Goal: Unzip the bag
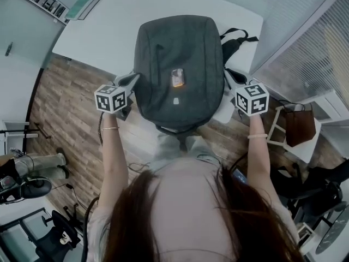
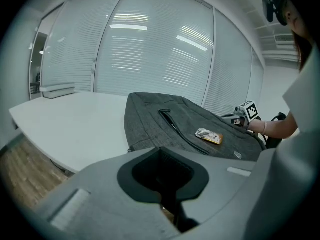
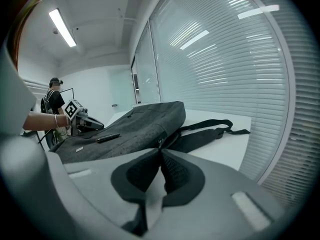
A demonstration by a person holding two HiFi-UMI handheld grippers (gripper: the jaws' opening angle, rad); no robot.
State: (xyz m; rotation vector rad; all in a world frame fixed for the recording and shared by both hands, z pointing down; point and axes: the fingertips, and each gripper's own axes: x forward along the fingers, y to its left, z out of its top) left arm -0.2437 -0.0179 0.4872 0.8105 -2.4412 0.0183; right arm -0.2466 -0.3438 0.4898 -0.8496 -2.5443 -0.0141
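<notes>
From the head view, the dark grey fabric backpack (image 1: 182, 48) lies flat on the white bench (image 1: 109, 21), its long axis running near to far. My left tongs (image 1: 131, 79) and right tongs (image 1: 229, 74) flank its near corners, about equally close.

In the left gripper view, the tongs look drawn narrow and empty. The bag lies ahead and to the right, with a dark zip line (image 2: 182, 131) slanting across its top.

In the right gripper view, the pads (image 3: 172, 169) meet with nothing visibly between them. The bag's side sits just beyond their tip, so I judge this hand better placed.
</notes>
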